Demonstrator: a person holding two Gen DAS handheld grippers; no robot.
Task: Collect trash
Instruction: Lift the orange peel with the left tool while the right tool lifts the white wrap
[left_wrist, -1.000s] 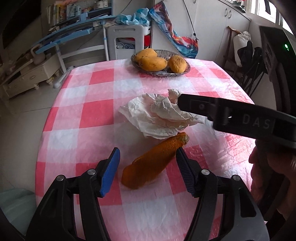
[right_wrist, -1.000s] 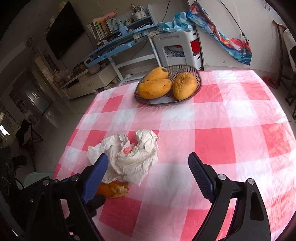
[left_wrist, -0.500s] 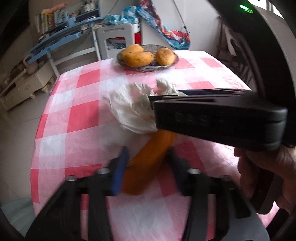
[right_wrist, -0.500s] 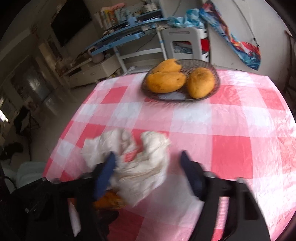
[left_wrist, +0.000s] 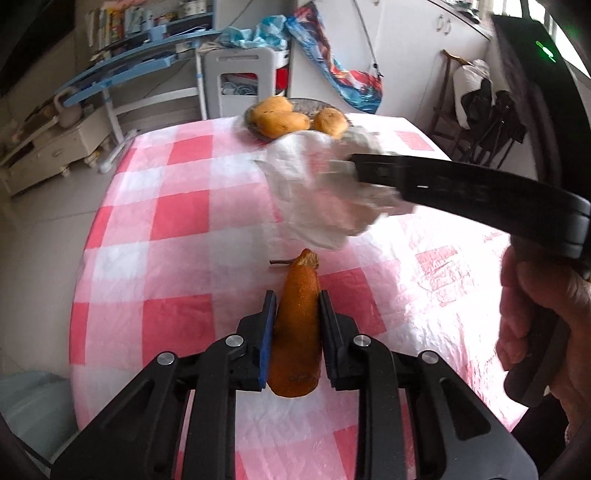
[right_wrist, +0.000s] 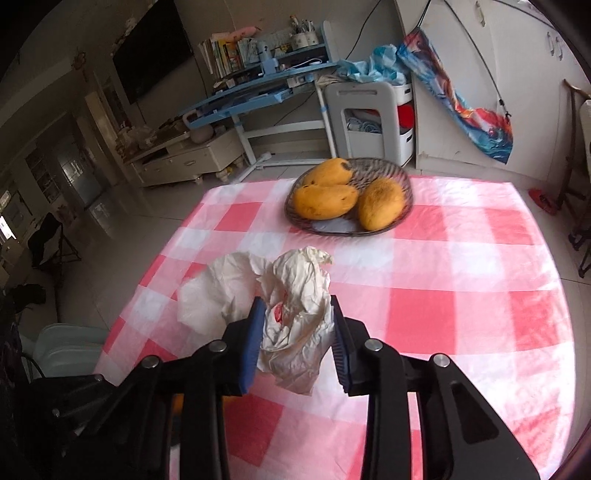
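Note:
A long orange fruit peel (left_wrist: 301, 273) points away from me between the blue pads of my left gripper (left_wrist: 297, 297). Its jaws are closing and both pads press on the peel. A crumpled white paper wad (right_wrist: 295, 273) with a red mark sits between the pads of my right gripper (right_wrist: 295, 306), whose jaws are closing and squeeze it. In the left wrist view the wad (left_wrist: 317, 192) hangs blurred above the checked cloth, at the tip of the right gripper's finger (left_wrist: 406, 177). A hand (left_wrist: 535, 314) holds that gripper's handle.
A wicker basket (right_wrist: 402, 181) with three mangoes stands at the far side of the pink and white checked table (right_wrist: 461, 295). A small brown stem (left_wrist: 280, 262) lies on the cloth by the peel's tip. A pale bin (right_wrist: 70, 343) stands on the floor at the left.
Both pairs of jaws have come in from wide apart: the left onto the orange peel, the right onto the paper wad. The wad has risen off the cloth.

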